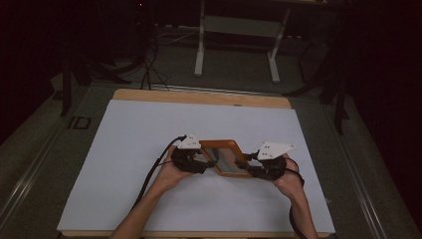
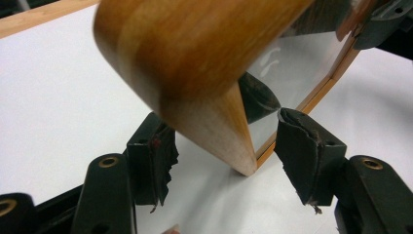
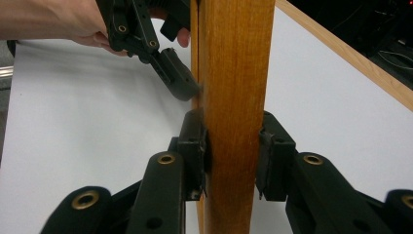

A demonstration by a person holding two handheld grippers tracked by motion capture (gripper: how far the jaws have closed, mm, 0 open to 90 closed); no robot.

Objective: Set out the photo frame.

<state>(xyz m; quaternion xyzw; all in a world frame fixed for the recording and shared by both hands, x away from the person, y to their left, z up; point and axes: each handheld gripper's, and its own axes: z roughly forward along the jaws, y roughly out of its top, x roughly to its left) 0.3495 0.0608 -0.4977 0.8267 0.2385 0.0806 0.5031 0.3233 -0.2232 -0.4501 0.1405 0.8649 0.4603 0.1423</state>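
Forearms come in from the bottom of the high view, each hand carrying a black gripper with a grey three-cornered plate on top. Between them, over the near middle of the white counter [image 1: 149,149], is a wooden-framed mirror [image 1: 225,157]: a rectangle with rounded corners, warm orange-brown wood around a grey glass pane, its long axis running from the left gripper [image 1: 205,164] across to the right gripper [image 1: 251,171] and slanting a little toward the person on the right.

From above, how the fingers grip cannot be made out; the gripper views supply that. In the right gripper view the frame stands on edge as a straight vertical band of smooth, grained wood, and the right gripper's fingers [image 3: 195,146] press on both of its flat sides, clamped on it. The left gripper's black fingers appear farther off at the frame's other end, beside a hand [image 3: 63,22].

In the left gripper view a rounded, blurred corner of the frame comes down between the fingers [image 2: 304,151], whose dark pads look frayed and torn at the edges. They stand apart; one pad is just beside the frame's thin inner edge and the other is clear of the wood. The glass mirrors one pad, and pale counter lies beneath.
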